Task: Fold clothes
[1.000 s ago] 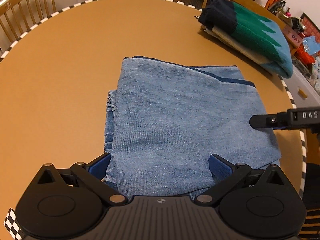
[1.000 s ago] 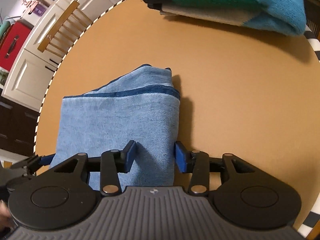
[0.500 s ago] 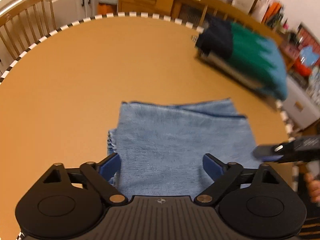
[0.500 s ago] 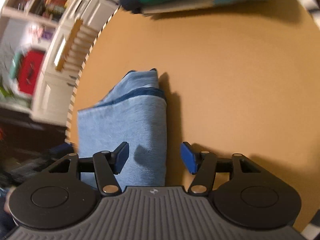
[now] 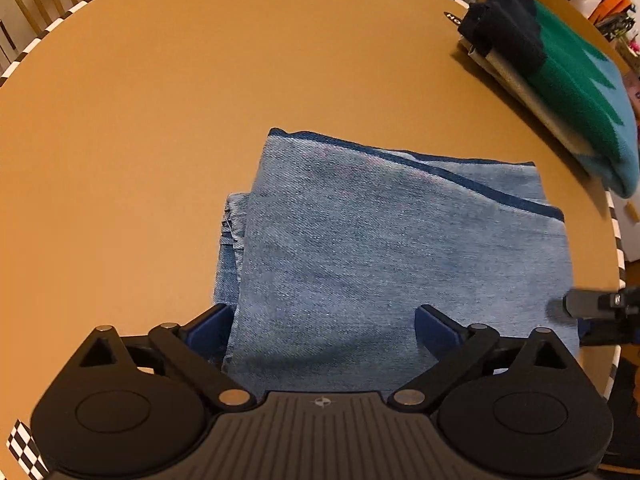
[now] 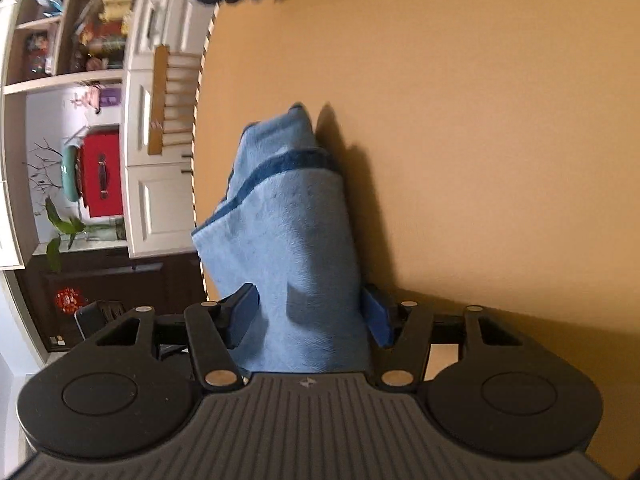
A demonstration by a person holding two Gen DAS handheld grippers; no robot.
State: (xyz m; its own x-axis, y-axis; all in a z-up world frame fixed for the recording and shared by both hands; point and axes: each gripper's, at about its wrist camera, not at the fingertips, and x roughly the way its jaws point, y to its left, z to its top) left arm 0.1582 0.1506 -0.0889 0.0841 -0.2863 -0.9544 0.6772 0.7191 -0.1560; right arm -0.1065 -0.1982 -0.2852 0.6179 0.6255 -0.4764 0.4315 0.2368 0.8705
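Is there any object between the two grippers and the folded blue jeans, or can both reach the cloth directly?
Nothing visible is in the way. The folded blue jeans lie directly between the open fingers of the left gripper and of the right gripper. The folded sweater lies apart at the table edge.

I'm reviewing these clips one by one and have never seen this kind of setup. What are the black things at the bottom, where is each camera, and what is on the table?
No robot is present: a person holds a two-finger gripper in each hand, with a fisheye camera on each looking forward along its blue-padded fingers. The black shapes at the bottom are the grippers' own bodies.

The left wrist view shows the left gripper with its jaws wide, straddling the near edge of the folded jeans on the round table. The right gripper pokes in at the jeans' right edge.

The right wrist view is rolled sideways. The right gripper has the jeans between its fingers; whether it pinches them is unclear.

A folded sweater lies at the table's far right edge.
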